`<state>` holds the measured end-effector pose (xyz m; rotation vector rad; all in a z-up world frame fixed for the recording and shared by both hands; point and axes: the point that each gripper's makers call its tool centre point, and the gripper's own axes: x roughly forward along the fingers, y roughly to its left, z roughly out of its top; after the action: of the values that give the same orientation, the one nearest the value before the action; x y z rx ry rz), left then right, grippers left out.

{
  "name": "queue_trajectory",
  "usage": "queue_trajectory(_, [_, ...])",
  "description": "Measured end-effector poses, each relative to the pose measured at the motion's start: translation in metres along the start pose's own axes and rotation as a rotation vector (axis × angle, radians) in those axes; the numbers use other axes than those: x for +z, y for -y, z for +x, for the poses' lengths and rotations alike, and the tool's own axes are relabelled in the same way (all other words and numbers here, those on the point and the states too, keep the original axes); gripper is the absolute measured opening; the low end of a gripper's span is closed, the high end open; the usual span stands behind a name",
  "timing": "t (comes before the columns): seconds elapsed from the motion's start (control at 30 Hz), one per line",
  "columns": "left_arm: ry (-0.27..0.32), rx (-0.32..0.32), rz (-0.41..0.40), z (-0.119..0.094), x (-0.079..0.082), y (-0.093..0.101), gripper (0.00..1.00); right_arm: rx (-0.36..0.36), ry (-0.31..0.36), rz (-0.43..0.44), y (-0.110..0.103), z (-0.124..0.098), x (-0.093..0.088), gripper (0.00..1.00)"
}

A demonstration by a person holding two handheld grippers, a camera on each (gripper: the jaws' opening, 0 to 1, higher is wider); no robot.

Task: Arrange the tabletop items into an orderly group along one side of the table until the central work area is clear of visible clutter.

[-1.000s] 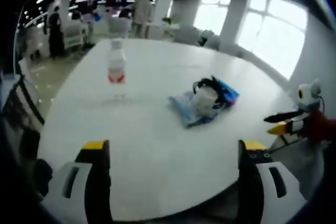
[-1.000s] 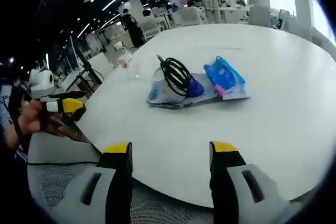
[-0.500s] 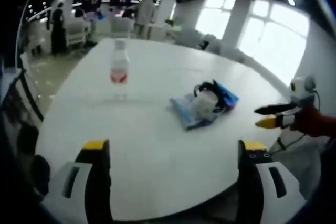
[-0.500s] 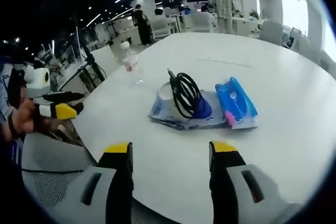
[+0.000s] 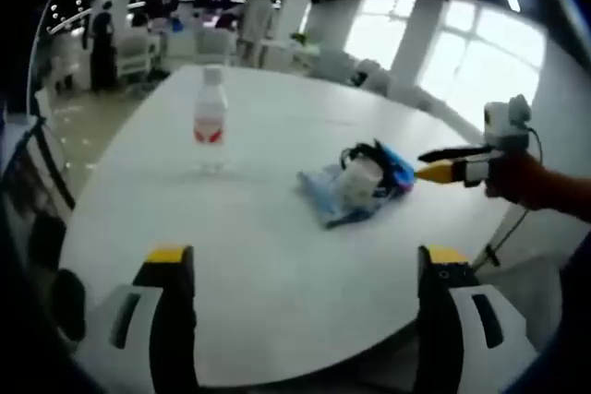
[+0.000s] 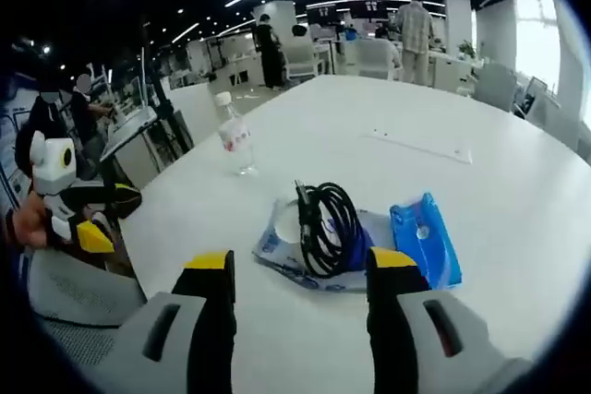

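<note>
On the white round table (image 5: 277, 108) a clear water bottle (image 5: 210, 126) with a red label stands upright at the far left. A pile lies right of centre: a pale blue packet (image 5: 325, 193), a white roll (image 5: 358, 175), a black coiled cable (image 6: 325, 226) and a bright blue packet (image 6: 425, 239). My left gripper (image 5: 305, 260) hangs open over the near table edge, well short of the pile. My right gripper (image 6: 300, 265) is open just before the pile, the cable between its jaw lines. Seen from the left gripper view, the right gripper (image 5: 441, 165) nearly reaches the pile.
The bottle (image 6: 235, 139) stands apart from the pile on the table (image 6: 480, 117). A thin white strip (image 6: 420, 147) lies farther back. The left gripper (image 6: 88, 219), held by a hand, is off the table's edge. Chairs, desks and standing people fill the room behind.
The right gripper has moved in over the table toward the pile, which now looms closer in its view. The left gripper has barely shifted. The bottle and the pile lie as before.
</note>
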<state>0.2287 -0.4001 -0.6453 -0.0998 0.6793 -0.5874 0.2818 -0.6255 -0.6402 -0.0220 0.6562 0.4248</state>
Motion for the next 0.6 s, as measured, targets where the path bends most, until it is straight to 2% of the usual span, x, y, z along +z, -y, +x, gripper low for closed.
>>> queue_trajectory(0.17, [-0.007,-0.004,0.009,0.002,-0.001,0.002,0.98,0.009,0.004,0.035,0.011,0.022,0.01,0.49])
queue_trajectory(0.33, [-0.02,-0.001,0.016,0.003,-0.003,0.003,0.97,0.036,-0.026,0.025,0.007,0.04,0.01,0.45])
queue_trajectory(0.4, [-0.025,0.003,0.015,0.003,-0.005,0.002,0.97,0.035,-0.034,0.011,0.005,0.046,0.009,0.38])
queue_trajectory(0.47, [-0.026,0.002,0.002,0.003,-0.004,0.002,0.97,0.01,-0.072,-0.012,0.009,0.052,0.003,0.25])
queue_trajectory(0.6, [-0.013,0.011,-0.023,0.003,-0.002,-0.003,0.95,0.007,-0.081,-0.006,0.01,0.061,0.001,0.2])
